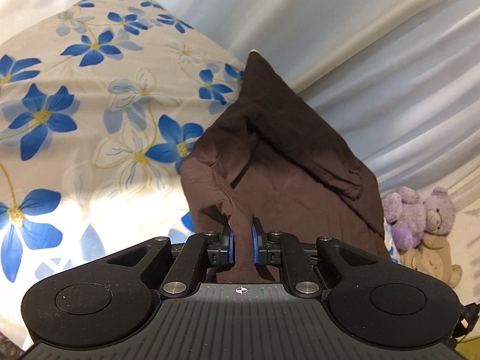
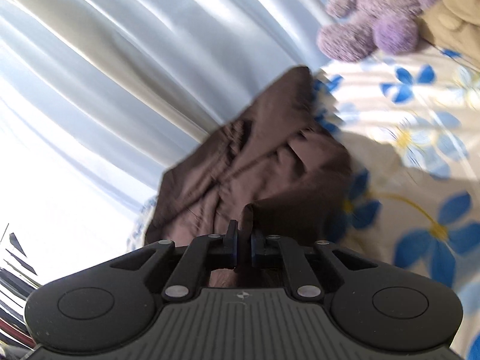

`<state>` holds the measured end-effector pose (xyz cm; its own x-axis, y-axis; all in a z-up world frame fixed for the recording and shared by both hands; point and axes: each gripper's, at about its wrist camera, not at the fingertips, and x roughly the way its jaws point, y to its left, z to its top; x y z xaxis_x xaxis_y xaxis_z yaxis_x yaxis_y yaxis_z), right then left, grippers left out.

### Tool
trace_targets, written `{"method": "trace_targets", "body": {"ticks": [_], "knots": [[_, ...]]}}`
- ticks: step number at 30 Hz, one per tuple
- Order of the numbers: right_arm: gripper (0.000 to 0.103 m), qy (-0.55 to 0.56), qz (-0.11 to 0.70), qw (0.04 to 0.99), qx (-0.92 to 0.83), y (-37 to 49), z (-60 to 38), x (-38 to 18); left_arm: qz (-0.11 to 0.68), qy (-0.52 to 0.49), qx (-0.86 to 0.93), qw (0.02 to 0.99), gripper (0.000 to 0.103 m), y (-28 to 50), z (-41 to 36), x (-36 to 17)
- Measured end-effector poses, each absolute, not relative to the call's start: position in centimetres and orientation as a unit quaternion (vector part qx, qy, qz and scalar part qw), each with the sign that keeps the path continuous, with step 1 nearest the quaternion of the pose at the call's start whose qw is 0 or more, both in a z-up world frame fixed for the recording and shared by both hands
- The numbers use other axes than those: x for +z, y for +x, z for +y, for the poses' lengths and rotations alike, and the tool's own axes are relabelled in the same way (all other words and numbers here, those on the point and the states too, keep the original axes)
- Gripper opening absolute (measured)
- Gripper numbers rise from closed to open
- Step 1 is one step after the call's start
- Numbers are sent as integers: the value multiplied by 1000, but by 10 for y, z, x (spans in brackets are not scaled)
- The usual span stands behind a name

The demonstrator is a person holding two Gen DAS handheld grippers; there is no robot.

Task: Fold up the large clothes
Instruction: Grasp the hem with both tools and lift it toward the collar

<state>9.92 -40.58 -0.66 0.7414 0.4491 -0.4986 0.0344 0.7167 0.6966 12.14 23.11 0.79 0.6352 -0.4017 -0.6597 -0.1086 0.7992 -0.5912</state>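
A dark brown garment is bunched and partly lifted off a bed covered by a cream sheet with blue flowers. My left gripper is shut on a twisted fold of the brown cloth, which runs between its blue pads. In the right wrist view the same brown garment hangs in folds in front of the camera, and my right gripper is shut on a pinch of its edge. This view is blurred.
Pale blue-white curtains hang behind the bed. A purple teddy bear and a beige plush toy sit on the bed by the curtain. The purple bear shows at the upper right of the right wrist view, above the flowered sheet.
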Motion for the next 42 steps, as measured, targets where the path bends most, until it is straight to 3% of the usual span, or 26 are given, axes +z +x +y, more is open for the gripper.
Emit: {"method": "trace_targets", "body": {"ticks": [12, 20, 26, 29, 31, 32, 35, 37, 39, 42], "knots": [[7, 311, 260, 909, 94, 221, -389, 37, 348, -355, -122, 859, 13, 249, 244, 58], [7, 291, 245, 923, -45, 310, -406, 33, 351, -364, -56, 861, 16, 363, 236, 10], [12, 262, 287, 915, -107, 367, -416, -12, 364, -367, -35, 855, 39, 407, 221, -35], [24, 253, 274, 918, -133, 372, -420, -19, 350, -366, -45, 861, 46, 410, 222, -38], [43, 223, 248, 929, -160, 366, -424, -16, 341, -373, -46, 862, 55, 411, 226, -40], [44, 212, 249, 932, -156, 366, -425, -17, 331, -378, -41, 864, 60, 410, 229, -40], [55, 186, 303, 927, -118, 379, -420, -31, 277, -362, -5, 890, 84, 402, 238, -32], [63, 164, 326, 925, -107, 388, -414, -44, 272, -329, -13, 904, 88, 405, 236, -28], [64, 145, 344, 922, -105, 397, -411, -53, 299, -292, -49, 907, 94, 412, 227, -31], [65, 140, 360, 918, -95, 407, -410, -62, 333, -234, -68, 911, 94, 424, 207, -40]]}}
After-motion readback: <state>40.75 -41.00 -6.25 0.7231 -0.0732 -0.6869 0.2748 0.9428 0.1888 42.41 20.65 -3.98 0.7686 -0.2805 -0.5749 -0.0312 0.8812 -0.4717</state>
